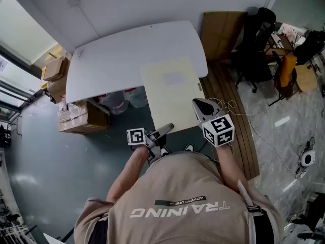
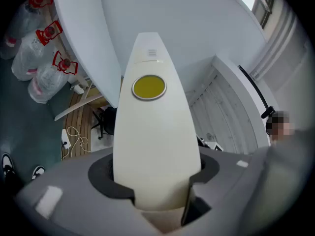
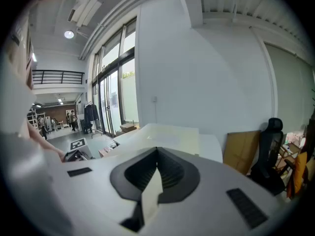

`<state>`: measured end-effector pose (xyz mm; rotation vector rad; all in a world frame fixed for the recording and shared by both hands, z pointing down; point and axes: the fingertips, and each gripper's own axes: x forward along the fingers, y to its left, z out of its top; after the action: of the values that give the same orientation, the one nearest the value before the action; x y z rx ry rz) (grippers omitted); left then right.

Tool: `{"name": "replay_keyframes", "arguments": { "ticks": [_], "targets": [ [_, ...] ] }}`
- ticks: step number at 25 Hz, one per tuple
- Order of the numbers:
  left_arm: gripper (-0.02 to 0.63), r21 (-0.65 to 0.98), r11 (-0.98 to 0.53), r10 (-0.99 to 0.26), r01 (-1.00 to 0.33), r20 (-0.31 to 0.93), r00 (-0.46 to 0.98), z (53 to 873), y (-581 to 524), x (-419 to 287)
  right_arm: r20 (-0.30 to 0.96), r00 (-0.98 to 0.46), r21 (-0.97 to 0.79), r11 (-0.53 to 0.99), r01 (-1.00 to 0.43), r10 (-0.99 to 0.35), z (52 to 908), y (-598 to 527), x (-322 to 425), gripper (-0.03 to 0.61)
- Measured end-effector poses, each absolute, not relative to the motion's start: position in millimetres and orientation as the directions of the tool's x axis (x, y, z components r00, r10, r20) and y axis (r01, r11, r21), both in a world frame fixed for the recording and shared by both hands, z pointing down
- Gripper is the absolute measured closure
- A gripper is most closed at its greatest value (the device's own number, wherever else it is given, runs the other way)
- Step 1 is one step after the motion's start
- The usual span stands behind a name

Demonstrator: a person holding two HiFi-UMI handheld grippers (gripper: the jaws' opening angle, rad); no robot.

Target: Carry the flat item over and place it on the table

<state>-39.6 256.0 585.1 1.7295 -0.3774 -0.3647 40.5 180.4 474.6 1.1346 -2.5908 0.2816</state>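
Note:
A flat cream board (image 1: 170,90) hangs lengthwise over the right part of the white table (image 1: 111,60), its near end sticking out past the table's front edge. My left gripper (image 1: 163,130) is shut on the board's near left corner. My right gripper (image 1: 199,105) is shut on its near right edge. In the left gripper view the board (image 2: 155,132) runs out from between the jaws of the left gripper (image 2: 157,186) and carries a round yellow sticker (image 2: 149,87). In the right gripper view the board (image 3: 167,134) enters the right gripper (image 3: 152,181) edge-on. Whether the far end rests on the table cannot be told.
Clear water bottles (image 1: 124,98) stand under the table. Cardboard boxes (image 1: 76,118) sit at its left. A brown panel (image 1: 221,32) leans on the wall to the right, beside a black office chair (image 1: 254,50). A wooden strip (image 1: 236,116) and a cable (image 1: 228,105) lie on the floor.

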Motion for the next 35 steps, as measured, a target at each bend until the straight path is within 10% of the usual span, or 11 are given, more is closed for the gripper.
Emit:
{"name": "replay_keyframes", "arguments": {
  "ticks": [35],
  "targets": [
    [0.327, 0.980, -0.191, -0.408, -0.062, -0.022, 0.913, 593.2, 250.7, 32.3, 0.267, -0.728, -0.093, 0.735, -0.671, -0.631, 491.1, 161.3, 102.3, 0.571]
  ]
}}
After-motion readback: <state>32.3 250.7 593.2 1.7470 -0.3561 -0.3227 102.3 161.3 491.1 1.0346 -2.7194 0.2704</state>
